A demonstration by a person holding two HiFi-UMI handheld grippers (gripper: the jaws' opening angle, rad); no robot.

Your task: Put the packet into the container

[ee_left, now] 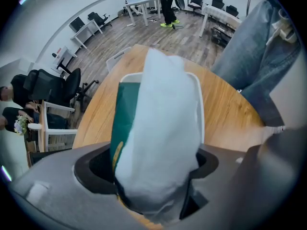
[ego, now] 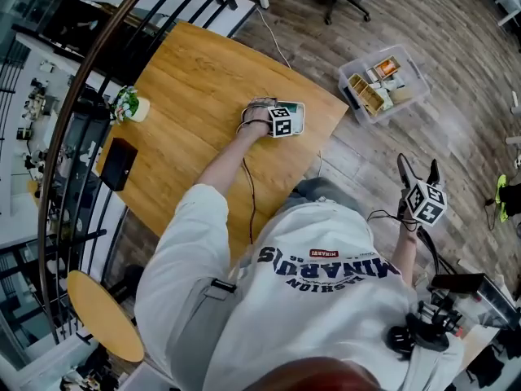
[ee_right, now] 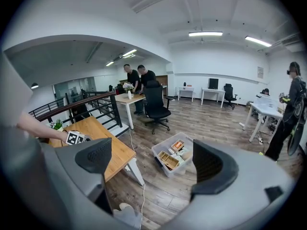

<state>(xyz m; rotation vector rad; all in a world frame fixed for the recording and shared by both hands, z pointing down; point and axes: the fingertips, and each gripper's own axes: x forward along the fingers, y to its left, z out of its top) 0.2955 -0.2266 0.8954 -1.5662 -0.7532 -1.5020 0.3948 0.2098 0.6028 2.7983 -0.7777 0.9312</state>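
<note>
Head view: left arm stretched out over the wooden bench (ego: 191, 96). Left gripper (ego: 285, 122) points down onto a white container (ego: 301, 117) near the bench's far edge; its marker cube covers most of the container. Right gripper (ego: 418, 166) held off to the side, over the floor and well apart from the bench. Clear storage bin (ego: 345, 78) with small boxes stands on the floor beyond the bench. Small potted plant (ego: 126, 104) and a flat black object (ego: 118, 163) sit along the bench's left side.

Left gripper view: white-and-green packet (ee_left: 158, 128) stands upright between the jaws, its lower end down inside the container, whose white rim frames it on both sides. Jaws apart. A dark gap shows beside the packet at the left pad. At the right pad it seems to be touching, but the close view is too soft to be sure. No firm clamp visible.

Right gripper view: jaws wide apart with nothing between them. Floor and the storage bin show through the gap.
</note>
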